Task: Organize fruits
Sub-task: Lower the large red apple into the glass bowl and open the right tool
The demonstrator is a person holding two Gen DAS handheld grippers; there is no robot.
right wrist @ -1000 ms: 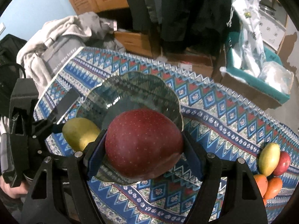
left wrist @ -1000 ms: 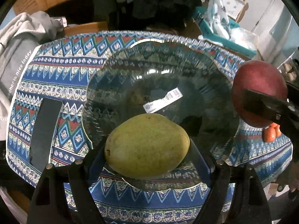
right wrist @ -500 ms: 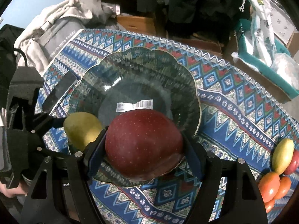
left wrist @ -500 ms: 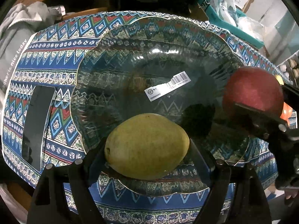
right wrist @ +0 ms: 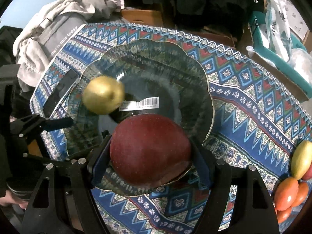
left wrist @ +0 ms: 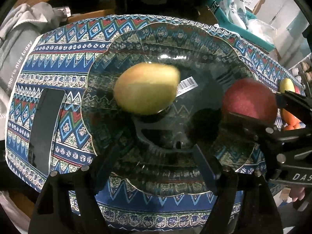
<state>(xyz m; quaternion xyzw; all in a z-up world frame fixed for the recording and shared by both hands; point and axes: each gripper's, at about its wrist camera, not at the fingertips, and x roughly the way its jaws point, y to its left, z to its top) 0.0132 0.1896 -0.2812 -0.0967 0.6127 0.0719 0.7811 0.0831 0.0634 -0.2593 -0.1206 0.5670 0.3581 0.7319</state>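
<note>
Glossy clear glass bowl (right wrist: pixel 195 89) on matt patterned cloth (right wrist: pixel 253 117)

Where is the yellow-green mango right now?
In both wrist views, the yellow-green mango lies blurred inside the scalloped glass bowl, beside its barcode sticker.

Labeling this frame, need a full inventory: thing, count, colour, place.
glass bowl: 1, clear with a barcode sticker, centre of the table
yellow-green fruit: 1, blurred, loose in the bowl, left of the sticker
red fruit: 1, dark red, between the right gripper's pads over the bowl's near rim
fruit pile: several, yellow-green, red and orange, on the cloth's right edge; exact count unclear
tablecloth: 1, blue, red and white pattern, over the table
phone: 1, black, flat on the cloth left of the bowl
grey garment: 1, beyond the table's left end
teal bin: 1, with plastic bags, far right
left gripper: black, jaws closing, nothing between them
right gripper: black, holding the red fruit
</note>
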